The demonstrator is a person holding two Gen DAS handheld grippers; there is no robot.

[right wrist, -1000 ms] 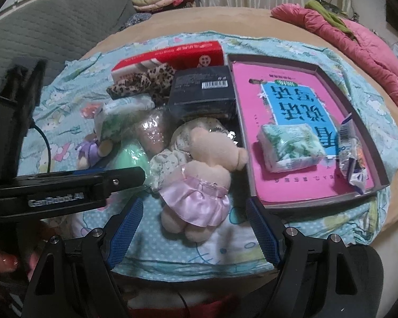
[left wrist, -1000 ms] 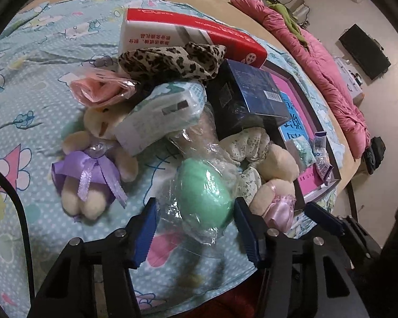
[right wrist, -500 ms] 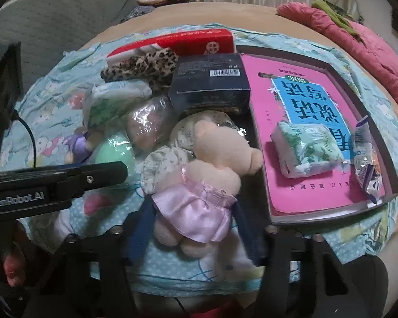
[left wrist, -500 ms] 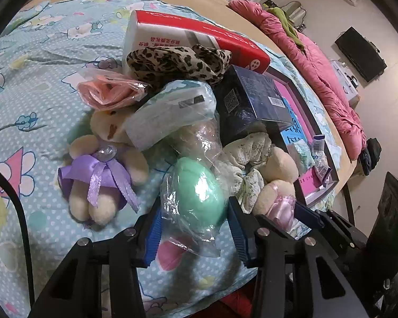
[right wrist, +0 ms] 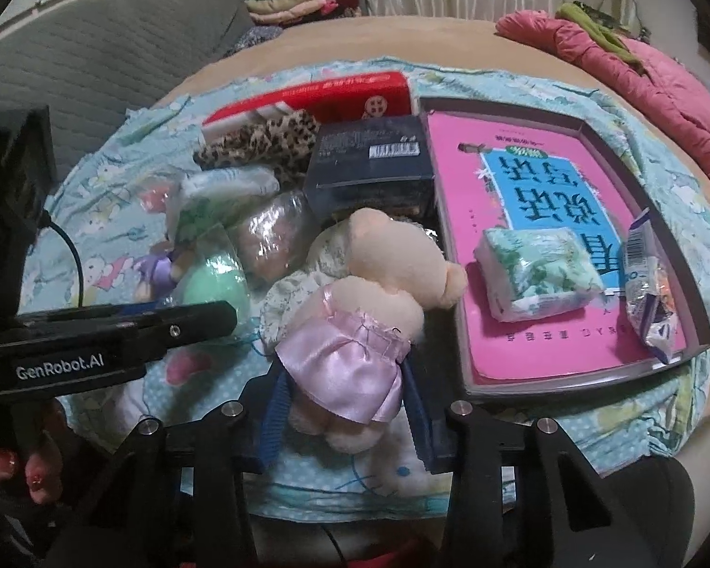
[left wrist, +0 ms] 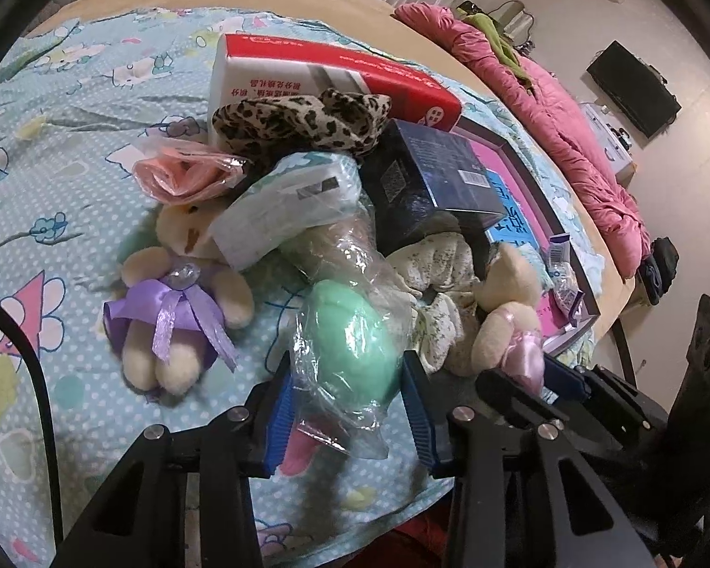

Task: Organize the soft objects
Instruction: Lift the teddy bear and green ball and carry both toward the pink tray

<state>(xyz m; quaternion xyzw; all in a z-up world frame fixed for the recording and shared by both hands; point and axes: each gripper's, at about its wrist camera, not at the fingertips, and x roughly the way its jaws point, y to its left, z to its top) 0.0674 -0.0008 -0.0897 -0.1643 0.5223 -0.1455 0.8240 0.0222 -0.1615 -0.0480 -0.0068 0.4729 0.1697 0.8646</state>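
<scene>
A green soft ball in a clear plastic bag [left wrist: 350, 345] lies on the blue cartoon bedsheet [left wrist: 47, 180]. My left gripper [left wrist: 348, 407] is closing, and its blue pads touch the bag on both sides. A cream bear in a pink satin skirt [right wrist: 350, 359] sits between the blue pads of my right gripper [right wrist: 345, 419], which is closing and presses on the skirt. That bear [left wrist: 501, 303] leans on a floral cloth bundle [left wrist: 430, 265]. In the right wrist view the green ball [right wrist: 213, 284] lies behind the left gripper's black finger [right wrist: 189, 326].
Piled behind: a purple-bow bear [left wrist: 165, 312], a tissue pack [left wrist: 284, 208], a bagged pink item [left wrist: 184, 175], leopard cloth [left wrist: 303, 118], a red-white box [left wrist: 326, 71], a dark box [left wrist: 426, 180]. The tray [right wrist: 639, 180] holds a pink book, a tissue pack [right wrist: 535, 274], a wrapper [right wrist: 648, 293].
Both grippers' jaws have narrowed. The left pads came in onto the green ball's bag. The right pads closed onto the pink-skirted bear, which now sits more upright.
</scene>
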